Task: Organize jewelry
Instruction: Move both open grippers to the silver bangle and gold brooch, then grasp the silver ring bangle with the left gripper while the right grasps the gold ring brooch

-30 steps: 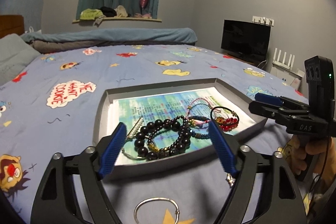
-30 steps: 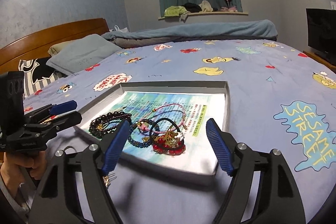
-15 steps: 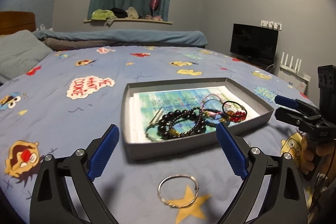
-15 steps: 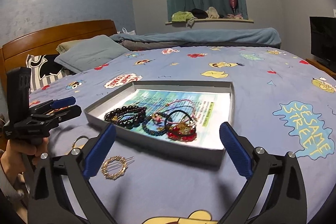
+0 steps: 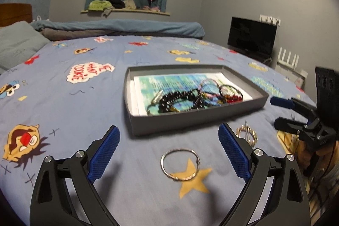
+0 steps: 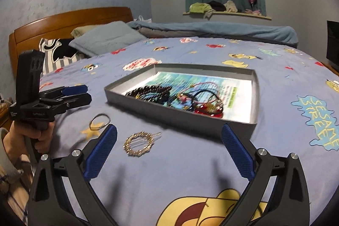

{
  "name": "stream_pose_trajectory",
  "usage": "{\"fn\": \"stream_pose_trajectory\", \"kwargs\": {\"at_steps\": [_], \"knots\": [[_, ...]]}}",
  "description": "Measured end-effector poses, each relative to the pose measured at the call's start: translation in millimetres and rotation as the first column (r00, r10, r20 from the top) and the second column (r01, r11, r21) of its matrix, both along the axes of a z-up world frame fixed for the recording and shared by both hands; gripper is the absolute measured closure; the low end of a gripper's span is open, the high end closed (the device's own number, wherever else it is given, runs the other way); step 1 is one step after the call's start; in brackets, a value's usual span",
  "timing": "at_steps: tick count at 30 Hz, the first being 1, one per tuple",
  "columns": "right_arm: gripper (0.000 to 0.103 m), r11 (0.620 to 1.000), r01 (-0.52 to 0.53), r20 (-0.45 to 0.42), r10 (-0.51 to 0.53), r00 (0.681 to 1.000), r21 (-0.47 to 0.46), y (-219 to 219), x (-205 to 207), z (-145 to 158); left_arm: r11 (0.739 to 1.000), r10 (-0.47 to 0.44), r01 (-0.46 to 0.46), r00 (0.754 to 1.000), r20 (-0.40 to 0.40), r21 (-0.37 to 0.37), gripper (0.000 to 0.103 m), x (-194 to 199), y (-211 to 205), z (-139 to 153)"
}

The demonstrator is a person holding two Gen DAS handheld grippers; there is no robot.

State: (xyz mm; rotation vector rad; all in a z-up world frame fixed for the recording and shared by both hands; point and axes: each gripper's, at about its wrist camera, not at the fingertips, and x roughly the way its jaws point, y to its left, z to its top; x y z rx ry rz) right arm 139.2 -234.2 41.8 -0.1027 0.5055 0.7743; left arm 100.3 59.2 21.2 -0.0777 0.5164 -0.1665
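**Both grippers drawn back from the jewelry tray**

Since a second ago both grippers have pulled away from the tray, so two pieces on the bedspread that were hidden or cut off then now lie in plain view.

The bed (image 5: 84,111), under a blue cartoon-print cover, fills both views. On it sits the grey tray (image 5: 190,120), lined with a printed sheet and holding a tangle of jewelry (image 5: 190,96): dark bead strands, cords, red beads. The left gripper (image 5: 169,151) hovers near the tray's front wall with its blue pads wide apart and nothing between them. The right gripper (image 6: 169,151) hangs on the other side, equally spread and empty.

The silver ring (image 5: 180,164) lies flat on the cover, between the left gripper's fingers and just ahead of them. The gold circular hairpin (image 6: 138,143) lies just inside the right gripper's left finger, near the tray's front wall.
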Motion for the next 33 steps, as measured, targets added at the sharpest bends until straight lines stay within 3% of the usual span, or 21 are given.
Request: {"fn": "stream_pose_trajectory", "kwargs": {"at_steps": [8, 13, 20, 33], "knots": [[0.006, 0.999, -0.032, -0.019, 0.032, 0.999, -0.014, 14, -8, -1, 0.995, -0.038, 0.044, 0.997, -0.062, 0.094, 0.009, -6, -24, -14], [0.006, 0.996, -0.043, -0.012, 0.042, 0.999, -0.075, 29, -12, -5, 0.996, -0.019, 0.029, 0.994, -0.111, 0.085, 0.01, 0, -21, -21], [0.006, 0.994, -0.025, -0.068, 0.018, 0.998, -0.107, 31, -8, -12, 0.997, 0.017, -0.004, 0.987, -0.162, 0.081, 0.01, 8, -17, -28], [0.006, 0.976, -0.026, -0.035, 0.019, 0.999, -0.215, 48, -11, -21, 0.993, 0.044, -0.024, 0.985, -0.167, 0.118, 0.011, 11, -20, -31]]}}
